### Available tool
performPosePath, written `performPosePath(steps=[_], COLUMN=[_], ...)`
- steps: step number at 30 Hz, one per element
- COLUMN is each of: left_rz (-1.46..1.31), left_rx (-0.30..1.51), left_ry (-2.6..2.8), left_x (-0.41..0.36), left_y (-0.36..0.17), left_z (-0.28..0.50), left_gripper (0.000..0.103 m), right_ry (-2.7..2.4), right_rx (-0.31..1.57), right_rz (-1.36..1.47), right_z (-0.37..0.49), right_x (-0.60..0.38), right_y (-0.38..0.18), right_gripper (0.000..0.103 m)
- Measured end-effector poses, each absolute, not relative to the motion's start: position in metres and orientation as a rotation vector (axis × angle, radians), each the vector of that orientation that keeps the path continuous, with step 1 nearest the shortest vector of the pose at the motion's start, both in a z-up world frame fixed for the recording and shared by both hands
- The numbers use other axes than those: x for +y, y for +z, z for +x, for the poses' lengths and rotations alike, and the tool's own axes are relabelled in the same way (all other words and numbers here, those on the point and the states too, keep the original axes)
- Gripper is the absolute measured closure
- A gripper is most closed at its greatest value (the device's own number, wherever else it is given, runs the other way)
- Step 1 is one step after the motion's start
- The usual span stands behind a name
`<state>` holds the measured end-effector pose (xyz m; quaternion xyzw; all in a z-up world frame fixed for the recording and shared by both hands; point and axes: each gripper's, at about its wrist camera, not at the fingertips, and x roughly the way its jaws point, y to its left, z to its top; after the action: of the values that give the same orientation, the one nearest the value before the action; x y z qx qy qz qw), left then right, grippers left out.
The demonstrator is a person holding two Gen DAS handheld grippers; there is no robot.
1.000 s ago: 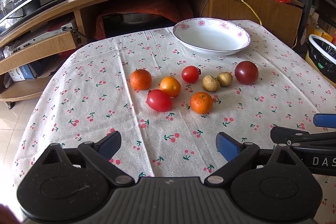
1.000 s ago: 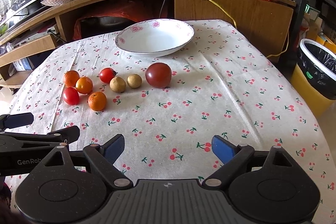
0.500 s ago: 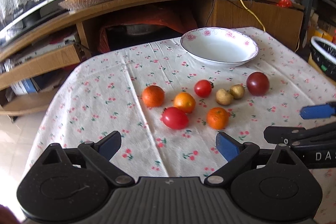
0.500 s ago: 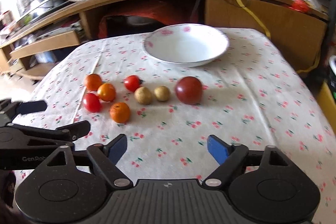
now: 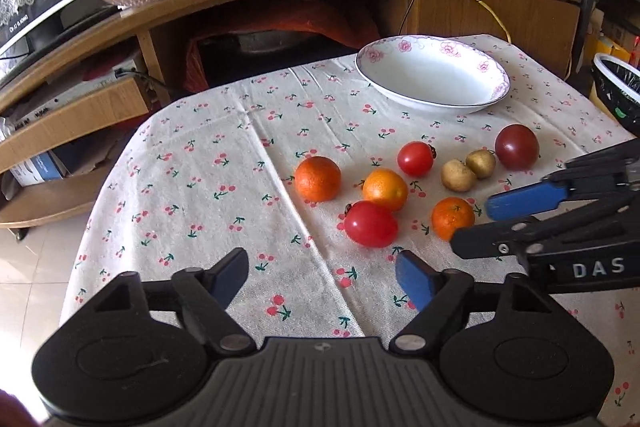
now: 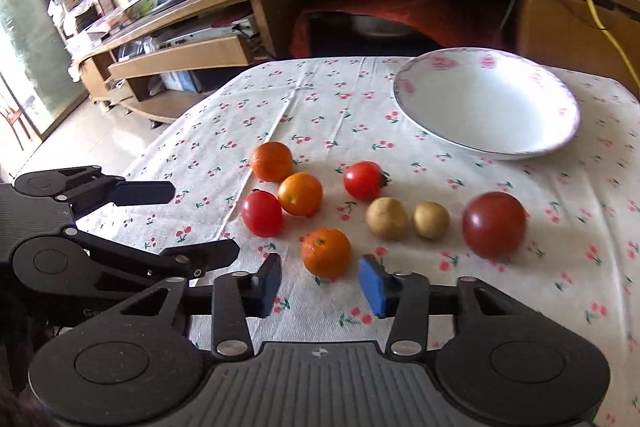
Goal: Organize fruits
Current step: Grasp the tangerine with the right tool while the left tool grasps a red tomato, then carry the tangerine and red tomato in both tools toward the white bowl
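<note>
Just before the nearest orange (image 6: 326, 253), the right gripper (image 6: 323, 287) is spread wide; left gripper (image 5: 320, 277) beside it, also spread, holds nothing.

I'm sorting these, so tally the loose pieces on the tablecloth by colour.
Orange: 3
Bright red: 2
Dark red: 1
Yellow-brown: 2
Total: 8

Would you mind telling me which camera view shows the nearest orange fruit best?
The right wrist view: the nearest orange fruit sits whole, just ahead of the right gripper and its open jaws. In the left wrist view, that fruit is partly hidden behind the right gripper's finger.
</note>
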<state>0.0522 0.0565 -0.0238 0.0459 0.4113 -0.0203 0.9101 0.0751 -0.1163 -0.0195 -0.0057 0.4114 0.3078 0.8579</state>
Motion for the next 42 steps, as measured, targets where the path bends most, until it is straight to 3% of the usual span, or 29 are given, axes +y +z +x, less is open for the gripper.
performPosePath(steps=[9,13,25,42], left_rz=[0.105,0.061,0.064,0.103], left_rx=[0.861,0.890,0.894,0.914], left_ry=[-0.076,-0.135,-0.165,-0.167], left_x=[0.052,0.051,0.035,0.023], left_y=[-0.027,-0.032,-0.035,-0.029], left_z=[0.067,0.078,0.084,0.075], left_gripper=[0.024,0.040,0.062,0.064], right_ry=[0.649,0.631,0.587,0.537], right_rx=[0.901,0.907,0.929,0.929], right_rz=[0.004,0.002,0.029,-0.004], right_z=[0.091,0.091,0.093,0.082], right_x=[-0.119,-0.123,-0.137,-0.146], right_y=[-0.029,-0.027,-0.027,-0.017], right_gripper=[0.079,0.080,0.079,0.079])
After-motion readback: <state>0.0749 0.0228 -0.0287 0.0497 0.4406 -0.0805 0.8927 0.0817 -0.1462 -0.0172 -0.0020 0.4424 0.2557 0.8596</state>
